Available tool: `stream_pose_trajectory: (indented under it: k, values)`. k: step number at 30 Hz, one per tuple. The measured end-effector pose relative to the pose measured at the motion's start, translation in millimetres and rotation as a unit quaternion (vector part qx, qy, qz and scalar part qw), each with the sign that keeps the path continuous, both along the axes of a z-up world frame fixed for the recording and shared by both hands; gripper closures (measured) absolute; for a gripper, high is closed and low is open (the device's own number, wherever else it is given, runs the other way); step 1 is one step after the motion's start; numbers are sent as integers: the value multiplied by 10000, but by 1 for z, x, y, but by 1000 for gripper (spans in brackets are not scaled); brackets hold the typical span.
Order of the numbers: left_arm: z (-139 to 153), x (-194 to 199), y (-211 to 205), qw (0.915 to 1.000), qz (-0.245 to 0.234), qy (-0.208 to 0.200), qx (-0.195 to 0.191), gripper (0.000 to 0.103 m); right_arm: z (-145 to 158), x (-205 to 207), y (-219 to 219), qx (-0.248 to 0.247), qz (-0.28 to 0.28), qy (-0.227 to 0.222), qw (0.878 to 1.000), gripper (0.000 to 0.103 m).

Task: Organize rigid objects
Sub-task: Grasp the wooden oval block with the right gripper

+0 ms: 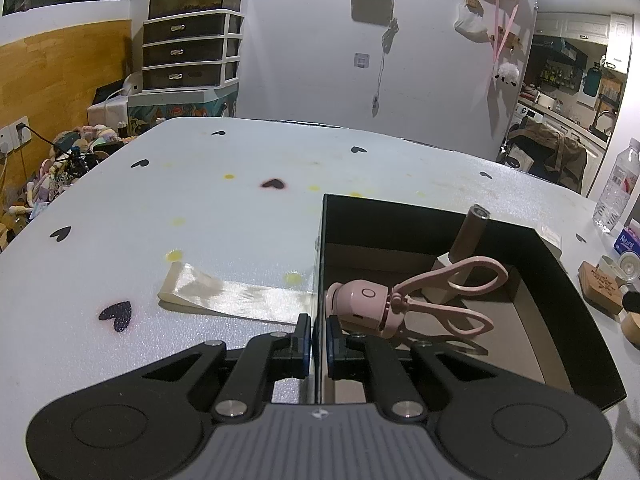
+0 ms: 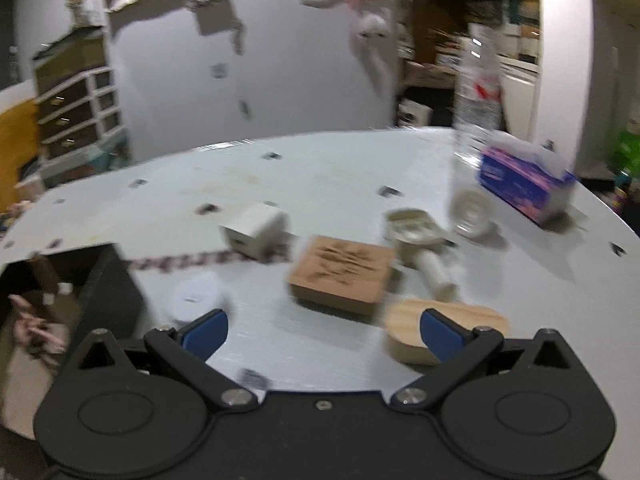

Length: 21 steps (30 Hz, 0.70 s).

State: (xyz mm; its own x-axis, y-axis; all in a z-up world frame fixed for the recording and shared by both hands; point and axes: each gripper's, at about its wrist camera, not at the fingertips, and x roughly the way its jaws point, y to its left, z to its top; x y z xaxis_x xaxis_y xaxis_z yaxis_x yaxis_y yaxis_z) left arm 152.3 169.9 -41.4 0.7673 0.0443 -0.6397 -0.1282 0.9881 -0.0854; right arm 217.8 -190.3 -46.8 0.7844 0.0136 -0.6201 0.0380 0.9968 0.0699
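Observation:
My left gripper [image 1: 318,338] is shut on the left wall of a black box [image 1: 320,264]. Inside the box lie a pink clip-on fan [image 1: 384,304] and a brown cylinder on a pale block [image 1: 470,236]. My right gripper [image 2: 322,330] is open and empty above the table, in a blurred view. Ahead of it lie a brown wooden block [image 2: 342,274], a light wooden oval piece [image 2: 404,332], a white cube [image 2: 256,230], a white round lid [image 2: 196,296] and a white scoop [image 2: 416,236]. The box [image 2: 108,292] shows at its left.
A strip of clear tape [image 1: 228,294] lies on the white heart-patterned table [image 1: 180,200] left of the box. A water bottle [image 2: 478,88], a blue tissue pack [image 2: 524,182] and a small clear cup [image 2: 470,210] stand at the right. Drawers [image 1: 188,52] stand behind.

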Motion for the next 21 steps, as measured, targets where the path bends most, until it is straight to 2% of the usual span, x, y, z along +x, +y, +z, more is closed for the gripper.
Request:
stream_pose_trajectory:
  k: [8, 12, 18, 20, 21]
  values:
    - [-1, -1, 1, 10000, 4, 3, -5, 95, -23, 11, -35, -216, -1128, 236, 9931, 0]
    - [-1, -1, 1, 10000, 2, 5, -8, 95, -35, 21, -43, -323, -1245, 368, 9910, 0]
    - [-2, -1, 1, 10000, 8, 8, -6, 95, -41, 26, -50, -146, -1436, 322, 9890, 0]
    - [-3, -1, 2, 10000, 10, 13, -4, 95, -41, 26, -53, -66, -1463, 287, 9888, 1]
    - [-3, -1, 2, 10000, 9, 13, -3, 95, -41, 25, -53, -62, -1477, 285, 9886, 7]
